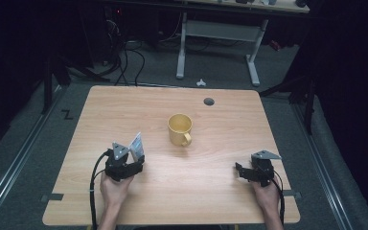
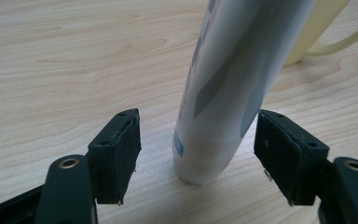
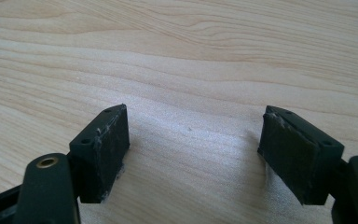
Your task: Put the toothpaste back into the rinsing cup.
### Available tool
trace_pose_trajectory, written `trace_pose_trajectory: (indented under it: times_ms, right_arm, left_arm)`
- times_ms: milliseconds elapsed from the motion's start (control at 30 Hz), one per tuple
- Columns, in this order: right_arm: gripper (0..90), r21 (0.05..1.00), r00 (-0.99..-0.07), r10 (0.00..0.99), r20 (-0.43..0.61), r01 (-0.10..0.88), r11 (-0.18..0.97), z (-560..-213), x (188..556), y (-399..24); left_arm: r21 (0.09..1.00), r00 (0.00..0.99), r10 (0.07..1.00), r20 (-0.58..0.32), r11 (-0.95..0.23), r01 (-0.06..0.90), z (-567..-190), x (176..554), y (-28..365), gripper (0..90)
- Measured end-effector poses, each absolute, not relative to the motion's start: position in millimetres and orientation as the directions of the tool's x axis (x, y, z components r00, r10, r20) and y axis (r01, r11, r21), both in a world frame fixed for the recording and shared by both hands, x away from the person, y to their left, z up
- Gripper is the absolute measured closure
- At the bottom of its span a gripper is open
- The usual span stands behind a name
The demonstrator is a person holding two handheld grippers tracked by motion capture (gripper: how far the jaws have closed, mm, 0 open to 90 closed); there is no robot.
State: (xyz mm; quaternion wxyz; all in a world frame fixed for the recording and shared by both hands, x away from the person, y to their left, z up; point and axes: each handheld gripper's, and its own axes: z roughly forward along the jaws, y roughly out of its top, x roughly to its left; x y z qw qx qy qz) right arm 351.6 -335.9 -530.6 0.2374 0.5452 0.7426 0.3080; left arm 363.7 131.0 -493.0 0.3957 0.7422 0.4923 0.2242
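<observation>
Tube [image 2: 228, 88] stands cap-down on the wooden table [image 1: 211, 191], white with blue-grey print, leaning a little, between the jaws of the left gripper [image 1: 135, 167] at the table's front left. Those jaws sit wide around it: the right-hand pad looks to be just at the tube's side, the left-hand pad clearly apart, so nothing is clamped yet (the tube seems to balance on its own cap). To grip well, I judge the gripper should be centred so both pads meet the tube together, low on its stiffer part near the cap; a one-sided push could tip it towards the yellow mug [image 1: 180, 129] standing upright just beyond. The right gripper [image 1: 242, 173] rests at the front right, jaws wide over bare wood, holding nothing.
</observation>
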Motion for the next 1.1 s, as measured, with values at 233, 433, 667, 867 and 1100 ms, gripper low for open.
trace_pose_trajectory:
  times_ms: [233,433,667,867,1100]
  right_arm:
    - [24.0,0.716,-0.293,0.956,-0.017,0.664,0.216,-530.6,351.7,-335.9]
    - [24.0,0.716,-0.293,0.956,-0.017,0.664,0.216,-530.6,351.6,-335.9]
    - [24.0,0.716,-0.293,0.956,-0.017,0.664,0.216,-530.6,351.6,-335.9]
    - [24.0,0.716,-0.293,0.956,-0.017,0.664,0.216,-530.6,351.6,-335.9]
    - [24.0,0.716,-0.293,0.956,-0.017,0.664,0.216,-530.6,351.7,-335.9]
  left_arm:
    - [0.815,0.427,0.902,-0.064,-0.2,0.544,-490.5,369.5,126.4,35.8]
    - [0.809,0.426,0.902,-0.072,-0.196,0.554,-493.5,373.1,125.0,40.1]
    - [0.807,0.427,0.901,-0.071,-0.199,0.555,-494.4,374.3,125.2,46.2]
    - [0.816,0.436,0.898,-0.065,-0.204,0.541,-494.3,373.4,123.5,54.7]
    - [0.821,0.44,0.896,-0.049,-0.215,0.528,-494.2,372.3,122.8,58.2]
